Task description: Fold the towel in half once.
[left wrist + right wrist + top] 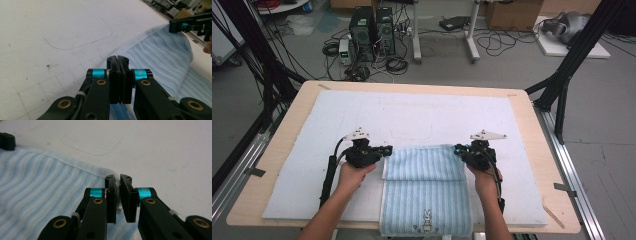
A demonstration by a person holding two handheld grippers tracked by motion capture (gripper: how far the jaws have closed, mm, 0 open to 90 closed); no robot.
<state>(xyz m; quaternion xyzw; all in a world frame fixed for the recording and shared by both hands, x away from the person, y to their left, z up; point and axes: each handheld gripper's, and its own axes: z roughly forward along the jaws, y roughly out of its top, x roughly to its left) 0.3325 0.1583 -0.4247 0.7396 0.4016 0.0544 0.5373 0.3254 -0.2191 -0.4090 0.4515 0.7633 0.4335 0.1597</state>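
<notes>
1. You will find no readable words, brand names or numbers anywhere in these views.
2. The one sign you can make out is a small rabbit figure (427, 218) embroidered near the close hem of the blue striped towel (426, 192), with tiny marks beside it too small to tell.
3. The pale mat (412, 115) carries only a faint drawn outline, no lettering.

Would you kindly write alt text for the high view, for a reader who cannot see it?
Seen from above, a person's hands hold the left gripper and right gripper, each shut on a far corner of a blue striped towel whose far part is folded back toward the person. The towel lies on a white mat covering a wooden table, its near edge showing a small rabbit motif.
</notes>
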